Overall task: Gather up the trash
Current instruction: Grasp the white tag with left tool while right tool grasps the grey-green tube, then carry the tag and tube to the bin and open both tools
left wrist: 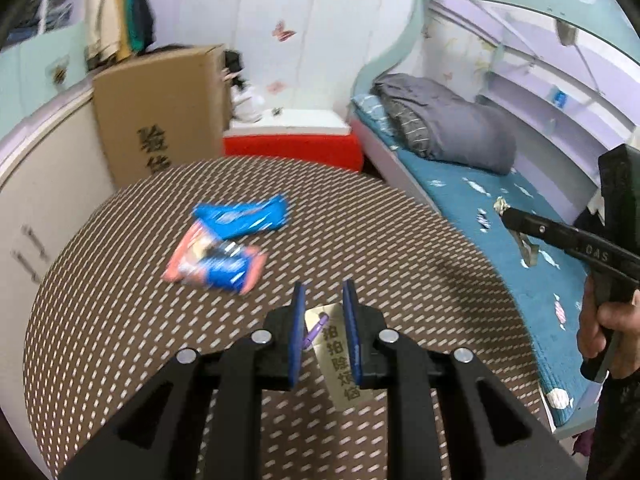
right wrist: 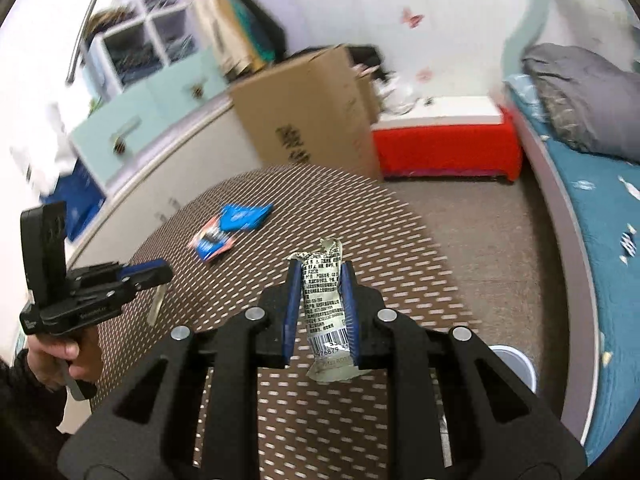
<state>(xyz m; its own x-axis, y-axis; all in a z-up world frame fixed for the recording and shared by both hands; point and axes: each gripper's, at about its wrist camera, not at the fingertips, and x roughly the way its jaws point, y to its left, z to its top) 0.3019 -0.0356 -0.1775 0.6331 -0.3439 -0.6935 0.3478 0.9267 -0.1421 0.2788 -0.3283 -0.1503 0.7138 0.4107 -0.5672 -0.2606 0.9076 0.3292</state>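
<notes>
A cardboard box stands beside a red chest, near a grey blanket.

My left gripper and right gripper are matte black with blue pads, silver pivot screws; my sleeve is black.

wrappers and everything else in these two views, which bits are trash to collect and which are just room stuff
Trash for the job:
- gold wrapper, held in the left gripper
- silver wrapper, held in the right gripper
- blue wrapper and red-and-blue wrapper, on the round table

Just lying about:
- cardboard box
- red box
- grey bedding
</notes>
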